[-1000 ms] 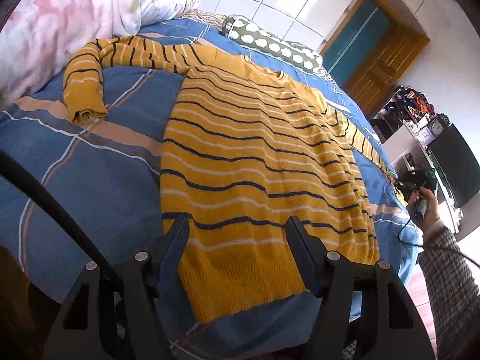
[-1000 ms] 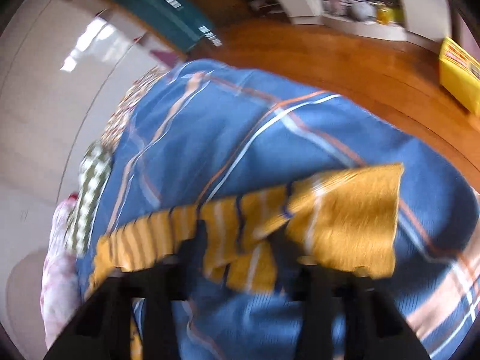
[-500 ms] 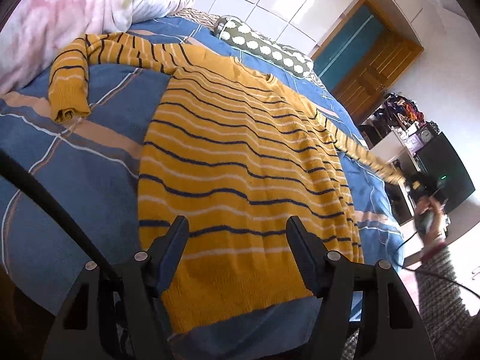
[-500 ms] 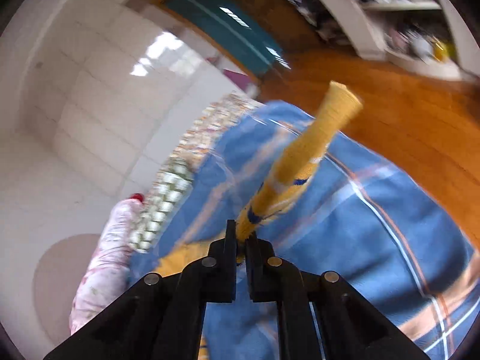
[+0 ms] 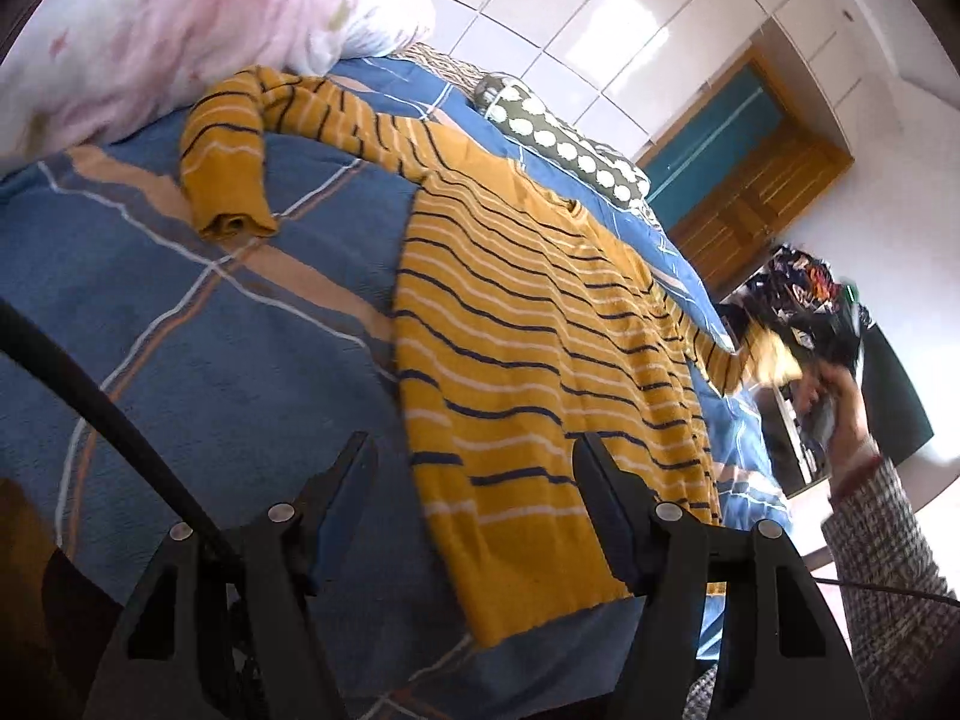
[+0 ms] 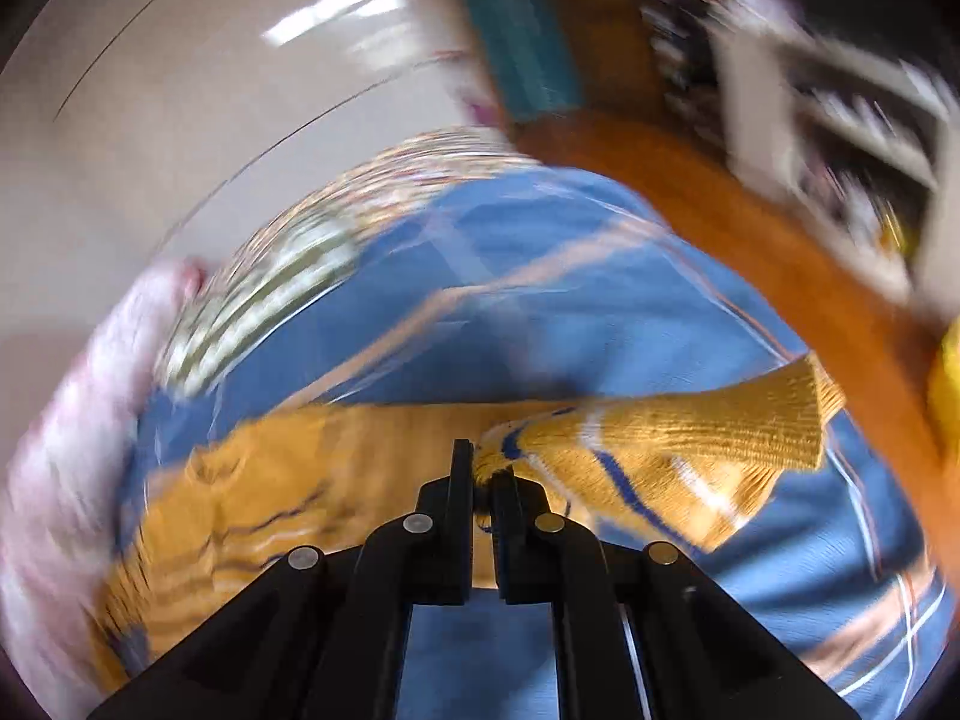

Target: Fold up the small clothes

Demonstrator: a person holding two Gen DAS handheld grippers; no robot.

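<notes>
Left wrist view: a mustard-yellow striped sweater [image 5: 540, 348] lay spread flat on a blue plaid bedspread [image 5: 198, 324], its hem toward the bottom of the frame and its neckline toward the upper centre. One sleeve [image 5: 231, 138] ran toward the upper left and bent back on itself, with its cuff lying on the bedspread just below a pink floral quilt [image 5: 150, 30]. A green pillow with white dots [image 5: 564, 150] lay at the far edge of the bed, in front of a wooden door [image 5: 756, 180]. The left gripper [image 5: 474, 468] hovered over the hem at lower centre with its jaws standing well apart and nothing between its pads. At the right edge of the frame, a hand [image 5: 834, 396] in a checked sleeve [image 5: 888, 546] held the other gripper, blurred, with the sweater's second sleeve drawn up toward it. Right wrist view: the picture was heavily blurred. The right gripper [image 6: 483, 468] sat at lower centre with its jaws closed tight on a pinch of the second sleeve [image 6: 678, 438], whose ribbed cuff fanned out toward the right of the frame, lifted clear of the bedspread [image 6: 570, 300]. The body of the sweater [image 6: 288, 480] showed as a yellow smear at lower left. A wooden floor [image 6: 720, 228] and shelving [image 6: 840, 108] filled the upper right.
</notes>
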